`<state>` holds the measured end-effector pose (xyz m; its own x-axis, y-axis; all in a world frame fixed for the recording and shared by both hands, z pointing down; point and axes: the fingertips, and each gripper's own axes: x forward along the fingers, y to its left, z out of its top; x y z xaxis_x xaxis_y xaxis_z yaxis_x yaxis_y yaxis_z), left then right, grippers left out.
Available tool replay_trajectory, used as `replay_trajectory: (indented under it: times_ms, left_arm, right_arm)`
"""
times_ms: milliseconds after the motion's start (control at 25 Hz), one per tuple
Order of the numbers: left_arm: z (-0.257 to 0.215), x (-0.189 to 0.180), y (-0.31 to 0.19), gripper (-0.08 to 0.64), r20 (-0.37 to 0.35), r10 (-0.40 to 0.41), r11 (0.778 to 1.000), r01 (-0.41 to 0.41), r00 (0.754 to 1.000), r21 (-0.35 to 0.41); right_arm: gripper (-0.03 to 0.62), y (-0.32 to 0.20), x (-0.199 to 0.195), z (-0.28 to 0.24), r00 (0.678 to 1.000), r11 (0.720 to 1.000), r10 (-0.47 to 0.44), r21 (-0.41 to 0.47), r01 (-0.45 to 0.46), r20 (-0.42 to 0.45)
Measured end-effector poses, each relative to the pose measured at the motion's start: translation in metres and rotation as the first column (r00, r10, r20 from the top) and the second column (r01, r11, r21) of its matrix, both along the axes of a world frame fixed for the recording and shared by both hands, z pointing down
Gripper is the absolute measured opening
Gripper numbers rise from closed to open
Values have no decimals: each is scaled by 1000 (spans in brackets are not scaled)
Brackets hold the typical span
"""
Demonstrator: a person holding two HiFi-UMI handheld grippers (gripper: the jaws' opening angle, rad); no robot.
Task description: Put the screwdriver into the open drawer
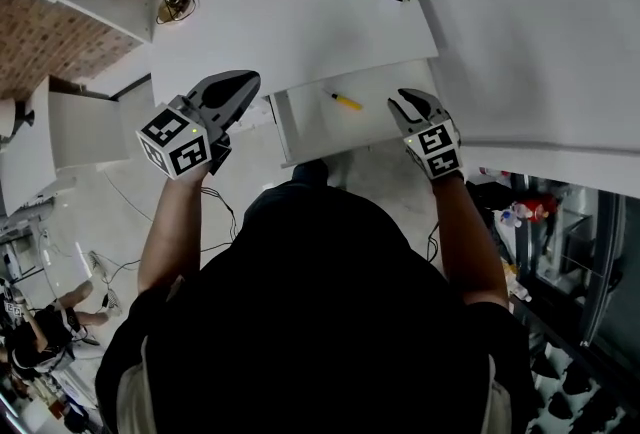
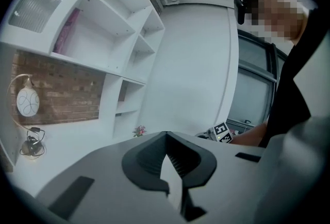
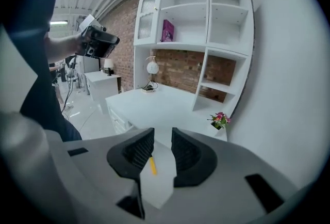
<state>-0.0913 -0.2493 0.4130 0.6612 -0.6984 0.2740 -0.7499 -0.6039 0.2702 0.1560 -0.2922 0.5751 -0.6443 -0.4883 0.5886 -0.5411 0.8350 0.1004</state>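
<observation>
Close to us, a person [image 1: 320, 322] holds two claws near the pulled-out white drawer [image 1: 305, 130], the left claw [image 1: 248, 82] shut with nothing in it, the right claw [image 1: 414, 100] open and empty, and the yellow screwdriver [image 1: 346, 102] lies alone inside the drawer.
</observation>
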Motion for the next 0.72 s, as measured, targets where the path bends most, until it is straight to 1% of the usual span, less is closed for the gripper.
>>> replay_trajectory:
  times_ms: [240,720]
  left_arm:
    - [-17,18,15,15,9,28,999,-29,1000,31]
    - [-26,44,49,15,17,56,997,-57,998,59]
  right_arm:
    - [98,13,26,-30,997,997,60,52,-63,53]
    - [91,46,71,-76,969,981,176,56,-188,175]
